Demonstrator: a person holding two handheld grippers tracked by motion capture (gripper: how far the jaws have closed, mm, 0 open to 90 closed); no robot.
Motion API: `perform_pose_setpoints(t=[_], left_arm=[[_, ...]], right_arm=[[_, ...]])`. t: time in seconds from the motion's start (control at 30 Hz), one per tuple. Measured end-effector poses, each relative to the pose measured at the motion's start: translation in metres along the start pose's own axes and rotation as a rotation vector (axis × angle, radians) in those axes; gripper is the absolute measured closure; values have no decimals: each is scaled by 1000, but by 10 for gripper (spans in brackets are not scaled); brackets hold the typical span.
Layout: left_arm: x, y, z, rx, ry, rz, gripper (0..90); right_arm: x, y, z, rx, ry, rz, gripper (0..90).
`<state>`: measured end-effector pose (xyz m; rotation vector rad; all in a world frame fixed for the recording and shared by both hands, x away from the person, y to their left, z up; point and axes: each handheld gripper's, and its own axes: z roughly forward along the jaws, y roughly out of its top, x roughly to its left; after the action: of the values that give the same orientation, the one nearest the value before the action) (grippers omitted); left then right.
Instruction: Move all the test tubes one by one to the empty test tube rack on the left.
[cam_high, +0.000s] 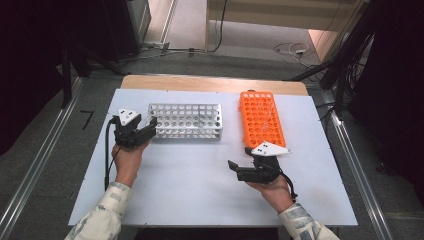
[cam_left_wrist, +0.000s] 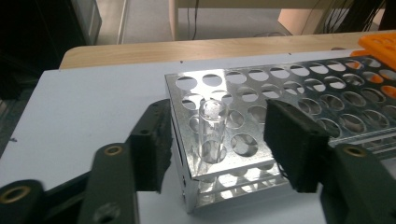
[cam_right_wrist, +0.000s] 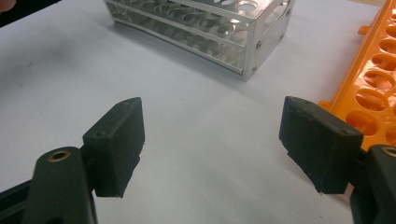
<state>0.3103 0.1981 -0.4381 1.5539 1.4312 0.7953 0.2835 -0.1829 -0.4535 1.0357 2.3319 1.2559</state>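
A silver metal tube rack (cam_high: 186, 121) lies at the table's middle left, and an orange tube rack (cam_high: 261, 120) lies to its right. A clear tube (cam_left_wrist: 211, 133) stands upright in a hole at the near left corner of the metal rack (cam_left_wrist: 299, 93). My left gripper (cam_high: 151, 122) is at that corner, and its jaws (cam_left_wrist: 219, 140) stand open on either side of the tube without touching it. My right gripper (cam_high: 239, 159) rests open just below the orange rack's near end, with bare table between its jaws (cam_right_wrist: 212, 140).
A white sheet (cam_high: 200, 175) covers the table, with a wooden strip (cam_high: 210, 82) along the far edge. The orange rack (cam_right_wrist: 373, 93) sits close beside the right gripper's right jaw. The metal rack (cam_right_wrist: 205, 23) lies ahead of the right gripper. Cables and dark stands surround the table.
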Motion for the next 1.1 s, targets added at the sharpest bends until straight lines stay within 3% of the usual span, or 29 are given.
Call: perform_pose_setpoints(t=[0.13, 0.3, 0.47, 0.87, 1.1], left_arm=[[-5, -5, -12, -13, -8, -25, 329], [-11, -12, -21, 18, -33, -66, 190], [-20, -20, -28, 24, -31, -26, 130], [-36, -30, -39, 45, -94, -10, 76], [-38, -33, -42, 43, -111, -10, 75]], right_arm=[[-2, 0, -1, 1, -11, 1, 209], [-3, 0, -2, 4, -21, 9, 210], [-7, -1, -7, 2, -26, 21, 209], [-22, -6, -21, -12, -57, 66, 225], [-37, -8, -26, -23, -125, 90, 268]])
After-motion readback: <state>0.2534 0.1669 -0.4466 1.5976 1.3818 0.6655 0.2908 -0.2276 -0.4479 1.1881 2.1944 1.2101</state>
